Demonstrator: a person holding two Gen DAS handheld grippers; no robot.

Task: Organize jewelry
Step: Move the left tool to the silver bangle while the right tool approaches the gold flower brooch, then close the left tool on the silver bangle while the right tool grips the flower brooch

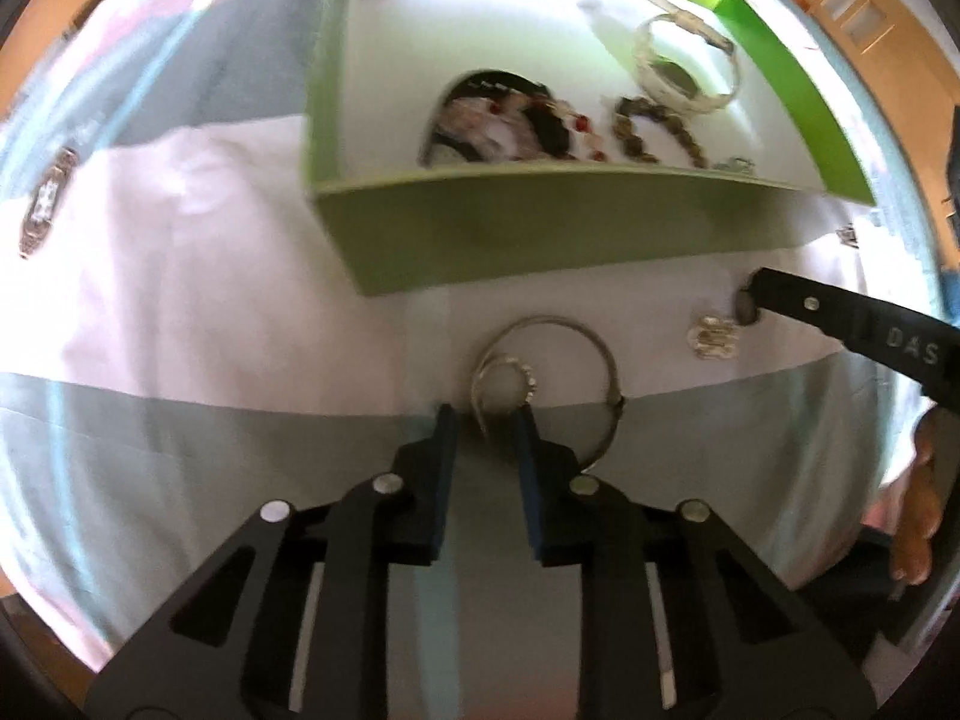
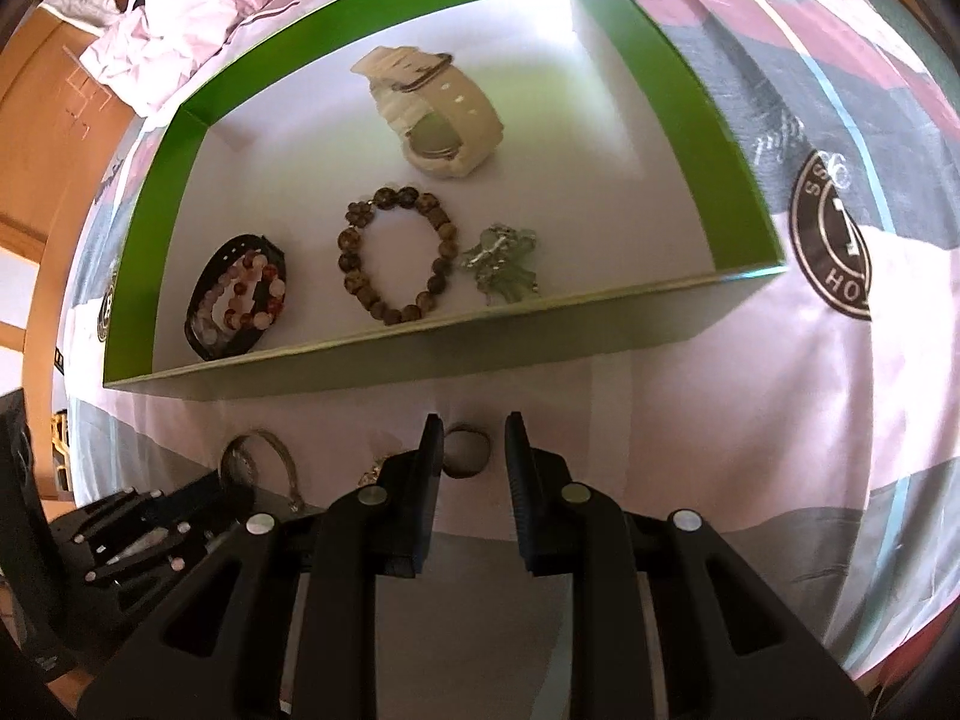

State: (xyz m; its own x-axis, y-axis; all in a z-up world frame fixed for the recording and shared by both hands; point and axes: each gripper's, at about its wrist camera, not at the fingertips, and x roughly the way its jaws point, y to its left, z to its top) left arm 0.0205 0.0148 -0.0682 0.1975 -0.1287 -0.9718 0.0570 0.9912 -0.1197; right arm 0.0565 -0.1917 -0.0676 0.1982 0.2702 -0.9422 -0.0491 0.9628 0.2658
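Green box [image 2: 456,354] on bedspread, five pieces inside; left gripper [image 1: 486,414], jaws parted astride small ring [image 1: 503,384] within wire bangle [image 1: 555,330]; right gripper [image 2: 471,420], jaws parted around ring [image 2: 465,450]; close squarely on rims, lift clear over box wall.

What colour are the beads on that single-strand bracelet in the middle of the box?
Mottled brown and tan beaded bracelet, clearest in the right wrist view.

- The left gripper [image 1: 487,411] points forward and down, its jaws parted, blue pads [image 1: 447,468] facing each other.
- The right gripper [image 2: 472,423] is low, jaws apart, fingers [image 2: 521,450] tilted slightly inward.
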